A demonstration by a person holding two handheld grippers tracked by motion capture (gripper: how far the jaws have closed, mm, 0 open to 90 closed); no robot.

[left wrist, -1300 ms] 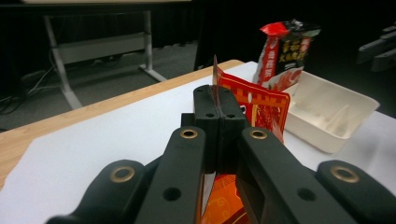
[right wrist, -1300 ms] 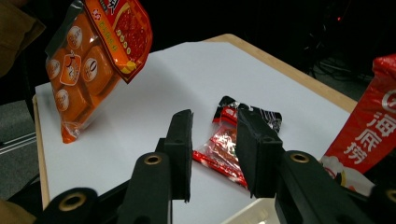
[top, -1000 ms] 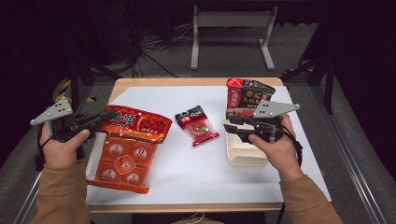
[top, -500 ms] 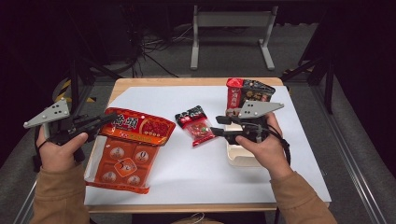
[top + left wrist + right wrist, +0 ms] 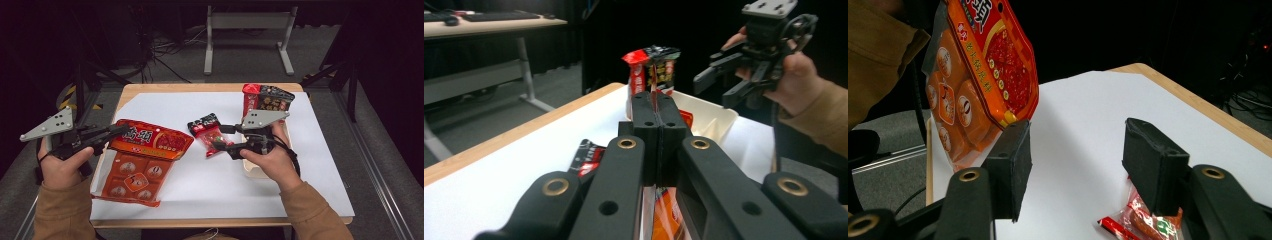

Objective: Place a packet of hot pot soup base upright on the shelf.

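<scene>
Orange pack [image 5: 142,160] hangs at the table's left edge, its top rim clamped between the fully closed jaws of the left gripper [image 5: 117,131]. Near the middle lies a small red packet [image 5: 209,134]. Over it hovers the right gripper [image 5: 219,137]; its 2 jaws have just been opening, wide apart, holding nothing.

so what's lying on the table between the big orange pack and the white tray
In the high view, a small red snack packet lies on the white sheet between the big orange pack and the white tray. The right gripper reaches over it, jaws open.
</scene>
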